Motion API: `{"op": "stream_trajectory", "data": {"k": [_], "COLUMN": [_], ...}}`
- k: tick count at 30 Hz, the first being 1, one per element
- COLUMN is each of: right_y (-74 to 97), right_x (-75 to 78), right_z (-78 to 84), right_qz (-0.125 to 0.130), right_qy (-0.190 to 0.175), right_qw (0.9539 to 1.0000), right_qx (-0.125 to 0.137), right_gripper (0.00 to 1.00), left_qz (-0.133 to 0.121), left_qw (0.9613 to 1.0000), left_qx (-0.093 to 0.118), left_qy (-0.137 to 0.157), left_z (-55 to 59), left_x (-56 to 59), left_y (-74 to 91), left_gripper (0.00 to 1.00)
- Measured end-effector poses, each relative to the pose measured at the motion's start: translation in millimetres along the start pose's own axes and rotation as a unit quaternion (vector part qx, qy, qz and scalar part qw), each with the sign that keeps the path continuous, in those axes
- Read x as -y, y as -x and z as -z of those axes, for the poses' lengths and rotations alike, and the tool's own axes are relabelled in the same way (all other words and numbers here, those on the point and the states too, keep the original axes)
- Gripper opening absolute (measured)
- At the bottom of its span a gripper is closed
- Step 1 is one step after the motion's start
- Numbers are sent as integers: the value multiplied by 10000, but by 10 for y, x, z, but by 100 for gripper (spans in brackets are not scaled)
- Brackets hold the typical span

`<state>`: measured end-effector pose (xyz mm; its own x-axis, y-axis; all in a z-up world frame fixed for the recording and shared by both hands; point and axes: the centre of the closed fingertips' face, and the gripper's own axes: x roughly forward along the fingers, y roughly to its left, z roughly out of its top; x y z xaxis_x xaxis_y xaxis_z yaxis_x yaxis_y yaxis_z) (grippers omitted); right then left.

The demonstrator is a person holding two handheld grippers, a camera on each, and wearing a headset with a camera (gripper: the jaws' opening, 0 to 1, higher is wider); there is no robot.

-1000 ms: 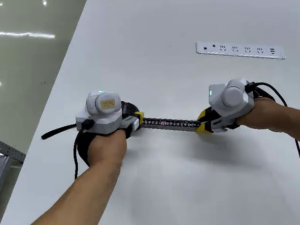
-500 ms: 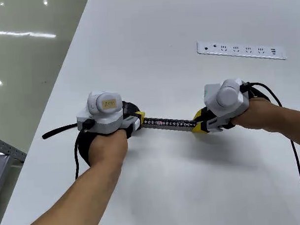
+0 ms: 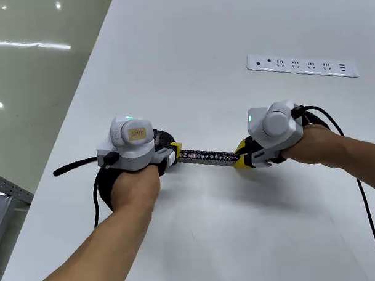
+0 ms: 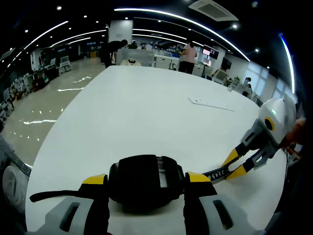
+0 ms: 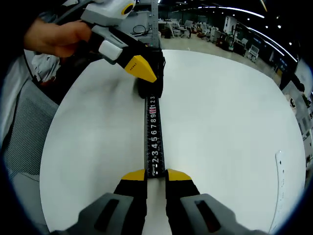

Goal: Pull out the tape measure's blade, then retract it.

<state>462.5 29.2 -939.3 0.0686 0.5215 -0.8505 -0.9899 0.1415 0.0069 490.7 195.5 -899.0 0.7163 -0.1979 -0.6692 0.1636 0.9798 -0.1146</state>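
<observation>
Fingertips (image 4: 96, 179) of your left gripper (image 4: 146, 182) are clamped on the black tape measure case (image 4: 145, 169), one yellow pad on each side, w/ the case sitting low on the white workbench (image 3: 190, 48). Your right gripper (image 5: 155, 175) is pinched shut on the blade (image 5: 153, 132) right at its tip. The marked face is up and runs straight from those pads to the case mouth between the left pads. A short stretch of blade spans the gap between the two sets of fingers.

Main risk, as I judge it: the right pads hold only the very end of the blade, a thin bite. If you ease that pinch or twist the wrist, the tip can slip out and the spring may whip the blade back into the case.

Second: swing the right fingers off the line to the left fingers and the blade could kink or buckle.

Third: the case is rounded where the left pads grip it, so a hard tug from the right side could roll or drag it out of that clamp.

The case strap (image 3: 71, 166) trails behind the left fingers, and the power strip (image 3: 302, 67) lies well beyond the right ones. Neither is in your path.
</observation>
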Motion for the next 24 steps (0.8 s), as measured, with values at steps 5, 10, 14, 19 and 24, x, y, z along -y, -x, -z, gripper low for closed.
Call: {"op": "stream_trajectory", "data": {"k": [5,10,14,19,24], "right_y": [-2,-11,-37,-45,-96], "right_x": [-22,-27,-17,-20,-28], "right_z": [-35,-73,-104,-113,-160], "right_qz": [1,-2,0,-6,-27], "right_qy": [20,25,42,41,46], "right_qw": [10000,10000,10000,10000,10000], "right_qx": [5,23,40,46,68], "right_gripper": [13,13,13,13,13], "left_qz": [-3,3,5,5,9], "left_qw": [10000,10000,10000,10000,10000], "left_qx": [2,2,1,-5,25], "left_qy": [1,-7,-9,-11,-32], "left_z": [-2,-3,0,0,-1], "left_x": [-5,-15,-12,-10,-10], "left_y": [-12,-29,-24,-21,-22], "left_gripper": [58,58,58,58,58]}}
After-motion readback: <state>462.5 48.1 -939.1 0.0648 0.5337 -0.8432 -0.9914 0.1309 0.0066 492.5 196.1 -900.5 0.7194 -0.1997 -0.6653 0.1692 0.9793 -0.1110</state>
